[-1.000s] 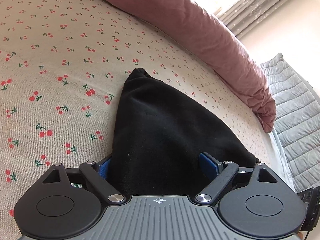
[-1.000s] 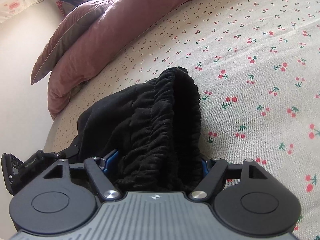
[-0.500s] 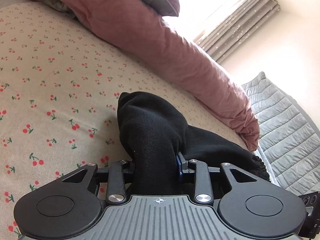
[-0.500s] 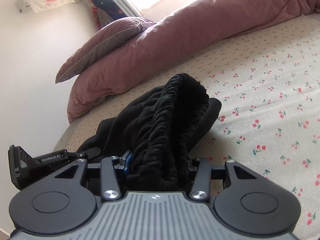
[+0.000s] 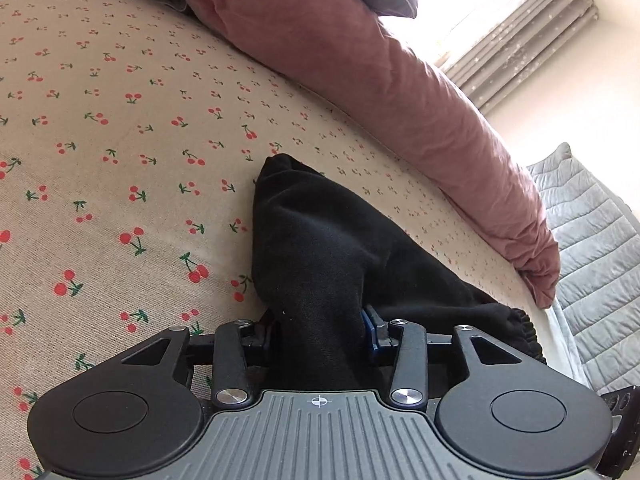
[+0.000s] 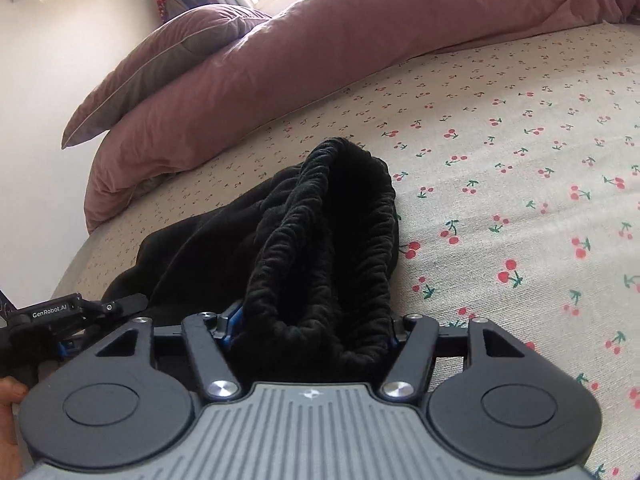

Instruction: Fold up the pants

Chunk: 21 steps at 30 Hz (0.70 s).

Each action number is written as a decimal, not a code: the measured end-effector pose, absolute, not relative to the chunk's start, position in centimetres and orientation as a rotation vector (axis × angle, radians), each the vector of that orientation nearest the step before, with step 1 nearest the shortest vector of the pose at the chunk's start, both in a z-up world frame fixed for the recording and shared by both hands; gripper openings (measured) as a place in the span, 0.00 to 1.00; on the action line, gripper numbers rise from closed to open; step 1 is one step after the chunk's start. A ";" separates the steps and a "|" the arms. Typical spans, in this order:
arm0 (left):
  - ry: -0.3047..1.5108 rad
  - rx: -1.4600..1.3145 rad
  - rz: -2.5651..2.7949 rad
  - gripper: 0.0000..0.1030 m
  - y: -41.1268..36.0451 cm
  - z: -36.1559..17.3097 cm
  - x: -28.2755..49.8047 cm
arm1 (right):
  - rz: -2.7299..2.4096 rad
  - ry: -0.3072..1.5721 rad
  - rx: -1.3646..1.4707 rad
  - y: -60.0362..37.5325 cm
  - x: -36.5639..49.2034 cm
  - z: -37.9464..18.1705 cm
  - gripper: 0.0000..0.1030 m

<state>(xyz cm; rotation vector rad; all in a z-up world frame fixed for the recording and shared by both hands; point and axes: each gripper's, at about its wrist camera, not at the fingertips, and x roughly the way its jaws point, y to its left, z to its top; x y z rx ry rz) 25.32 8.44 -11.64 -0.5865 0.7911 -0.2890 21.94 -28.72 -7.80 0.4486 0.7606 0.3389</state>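
Note:
Black pants (image 5: 320, 248) lie bunched on a cherry-print bed sheet (image 5: 120, 140). My left gripper (image 5: 320, 330) is shut on a bunch of the plain black fabric, which rises to a peak ahead of the fingers. My right gripper (image 6: 312, 328) is shut on the gathered elastic waistband (image 6: 320, 240) of the pants (image 6: 208, 248), doubled into thick ridges. The left gripper's body also shows at the lower left of the right wrist view (image 6: 60, 312). The fingertips of both grippers are hidden in the cloth.
A long pink duvet roll (image 5: 400, 92) and a pillow (image 6: 160, 64) lie along the far side of the bed. A grey quilted cover (image 5: 592, 232) lies past the bed edge on the right. Curtains (image 5: 520, 32) hang by a bright window.
Both grippers went from open around the pants to shut on the fabric. They have lifted and tilted up, and the cloth has bunched into narrower folds.

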 end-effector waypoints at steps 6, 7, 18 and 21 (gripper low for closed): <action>0.738 -0.535 -0.221 0.57 9.3 -8.5 23.9 | 0.289 0.780 0.396 -28.4 20.8 -6.0 0.55; 0.712 -0.523 -0.212 0.66 9.5 -7.8 23.5 | 0.276 0.769 0.363 -28.3 20.2 -5.5 0.57; 0.698 -0.311 -0.100 0.78 8.2 -5.8 19.8 | 0.158 0.646 0.164 -27.0 14.6 -2.5 0.64; 0.690 -0.170 -0.041 0.83 6.6 -5.3 18.9 | 0.149 0.614 0.075 -26.1 13.6 -2.3 0.64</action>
